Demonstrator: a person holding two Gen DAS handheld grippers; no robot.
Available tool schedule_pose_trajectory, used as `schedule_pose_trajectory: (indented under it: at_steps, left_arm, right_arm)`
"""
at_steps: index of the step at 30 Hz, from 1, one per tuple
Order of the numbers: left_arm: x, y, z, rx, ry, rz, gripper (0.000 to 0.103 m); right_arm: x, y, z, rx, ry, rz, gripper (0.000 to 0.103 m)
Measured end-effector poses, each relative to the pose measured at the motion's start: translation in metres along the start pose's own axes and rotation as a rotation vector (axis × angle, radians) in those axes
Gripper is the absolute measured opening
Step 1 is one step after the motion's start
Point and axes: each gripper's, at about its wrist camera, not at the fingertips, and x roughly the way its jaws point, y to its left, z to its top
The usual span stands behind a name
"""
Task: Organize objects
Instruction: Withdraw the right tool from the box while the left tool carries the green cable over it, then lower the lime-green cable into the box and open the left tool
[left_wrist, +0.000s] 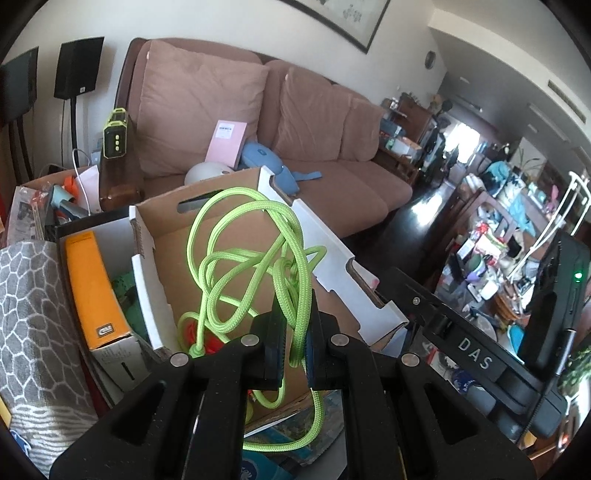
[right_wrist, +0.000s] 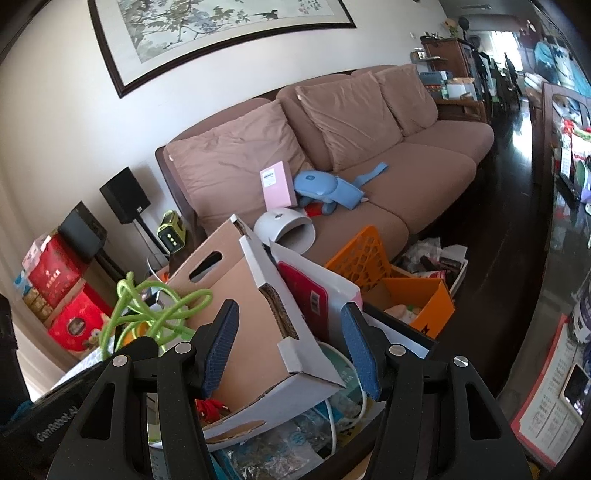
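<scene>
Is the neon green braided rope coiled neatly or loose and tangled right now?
Loose and tangled. The neon green braided rope hangs in irregular crossing loops from the shut left claw, over the open cardboard box.

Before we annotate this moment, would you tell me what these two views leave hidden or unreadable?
- Left wrist view: the green rope's lower end runs behind the left gripper.
- Left wrist view: the cardboard box floor is partly covered by rope.
- Right wrist view: the right gripper hides the box's near corner.
- Pink booklet: label too small.
</scene>
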Motion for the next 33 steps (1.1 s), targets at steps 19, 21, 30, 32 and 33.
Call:
schedule_pose_trajectory:
  at_steps: [19,21,30,32,33]
  left_arm:
    - [0.015,-0.009,-0.008,-0.002,0.058,-0.027,0.007]
    - [0.015,-0.009,-0.008,-0.001,0.059,-0.027,0.007]
    - [-0.002,-0.006,-0.004,-0.023,0.018,-0.027,0.03]
    - [-0.007,-0.005,-0.001,-0.03,0.007,-0.031,0.036]
    - [-0.01,-0.004,-0.001,-0.032,-0.003,-0.03,0.039]
  right_arm:
    - [0.0,0.001,0.0,-0.004,0.001,-0.002,0.06]
    - [0.001,0.001,0.0,-0.003,0.0,-0.002,0.06]
    - [-0.005,-0.003,0.0,0.013,-0.034,-0.013,0.063]
    - [-0.005,-0.006,0.001,0.018,-0.035,-0.015,0.063]
    - [-0.004,-0.006,0.002,0.02,-0.033,-0.017,0.063]
